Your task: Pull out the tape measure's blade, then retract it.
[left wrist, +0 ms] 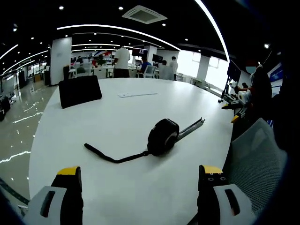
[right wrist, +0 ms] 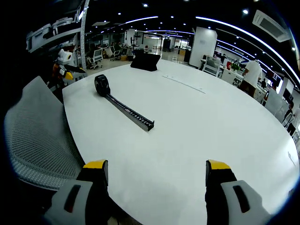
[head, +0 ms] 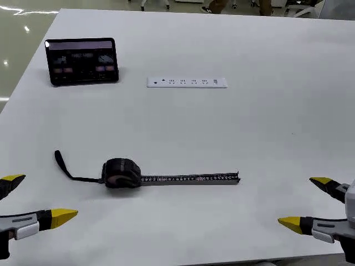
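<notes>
A dark tablet (head: 82, 61) stands propped at the far left of the white counter (head: 249, 127), with a flat white strip (head: 187, 82) lying to its right. Both are well apart from the black tape measure (head: 122, 173) nearer the front edge. Its blade (head: 188, 178) lies drawn out flat to the right and its strap (head: 66, 166) trails left, while the left hand-held gripper (head: 47, 195) and right hand-held gripper (head: 295, 200) hover on either side with jaws apart.

One tape measure (head: 122, 173), one tablet (head: 81, 61), one power strip (head: 187, 82)
</notes>
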The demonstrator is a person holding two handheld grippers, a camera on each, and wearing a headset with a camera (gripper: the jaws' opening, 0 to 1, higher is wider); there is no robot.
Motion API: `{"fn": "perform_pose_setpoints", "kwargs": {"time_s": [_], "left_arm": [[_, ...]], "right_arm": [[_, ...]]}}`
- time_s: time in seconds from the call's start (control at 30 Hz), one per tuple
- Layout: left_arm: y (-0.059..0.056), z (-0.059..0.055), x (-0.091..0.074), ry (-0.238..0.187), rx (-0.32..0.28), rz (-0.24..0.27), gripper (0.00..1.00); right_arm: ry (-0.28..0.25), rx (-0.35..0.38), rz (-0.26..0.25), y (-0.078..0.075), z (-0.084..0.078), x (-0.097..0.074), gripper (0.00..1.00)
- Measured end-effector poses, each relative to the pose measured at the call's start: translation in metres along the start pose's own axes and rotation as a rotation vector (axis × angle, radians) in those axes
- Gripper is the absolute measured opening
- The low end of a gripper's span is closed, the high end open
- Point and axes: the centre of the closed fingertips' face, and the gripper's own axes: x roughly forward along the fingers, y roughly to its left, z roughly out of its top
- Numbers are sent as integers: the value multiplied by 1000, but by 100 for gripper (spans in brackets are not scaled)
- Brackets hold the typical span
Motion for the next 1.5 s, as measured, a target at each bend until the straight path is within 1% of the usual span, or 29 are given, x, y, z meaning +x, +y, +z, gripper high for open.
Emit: {"fn": "perform_pose_setpoints", "kwargs": {"time_s": [0.1, 0.17, 0.23, 0.3, 0.37, 0.4, 0.43, 0.5, 0.53, 0.57, 0.6, 0.67, 0.73, 0.77, 0.9, 0.93, 0.97, 1.1, 1.23, 1.37, 1.5], "left_arm": [[0, 6, -9, -32, 11, -4, 100], [0, 7, -13, -35, 21, -4, 100], [-1, 9, -16, -33, 34, -13, 100], [1, 10, -18, -30, 41, -11, 100], [4, 14, -21, -43, 50, 0, 100], [4, 16, -22, -49, 45, 0, 100], [1, 21, -24, -73, 17, -10, 100], [2, 22, -25, -76, 27, 1, 100], [2, 22, -25, -73, 25, 2, 100], [1, 19, -25, -60, 17, 0, 100], [1, 17, -25, -53, 26, 4, 100], [2, 14, -25, -49, 27, 6, 100], [0, 10, -24, -29, 22, 5, 100], [0, 8, -24, -23, 31, 8, 100], [-3, 8, -25, -19, 46, 4, 100], [-4, 8, -26, -22, 56, 4, 100], [-5, 7, -26, -24, 61, 5, 100], [-5, 6, -26, -13, 64, 2, 100], [-8, 7, -25, -11, 66, -5, 100], [-12, 9, -22, -4, 72, -12, 100], [-13, 11, -20, -2, 81, -14, 100]], "right_arm": [[-2, 18, -5, 2, -5, -7, 85], [-10, 33, -5, 2, -5, -10, 88], [-30, 39, -10, 1, -1, -13, 92], [-35, 34, -13, 1, 2, -14, 97], [-33, 42, -10, -2, 2, -14, 99], [-28, 47, -8, -3, 1, -14, 100], [-25, 44, -3, -3, 2, -14, 100], [-17, 41, 1, -5, 1, -14, 100], [-6, 38, 9, -6, 1, -14, 100], [0, 32, 11, -6, 0, -14, 100], [2, 23, 12, -7, 1, -14, 100], [-2, 19, 13, -9, 3, -16, 100], [-8, 16, 14, -9, 6, -18, 100], [-14, 8, 19, -8, 8, -20, 100], [-18, 0, 28, -5, 8, -20, 100], [-21, 27, 36, -3, 7, -20, 100], [-28, 35, 39, -2, 8, -21, 100], [-18, 13, 35, 0, 4, -21, 100], [-3, -3, 40, 1, 0, -19, 100], [-1, -1, 42, 2, 1, -20, 99], [-5, 4, 41, 2, 2, -21, 100]]}}
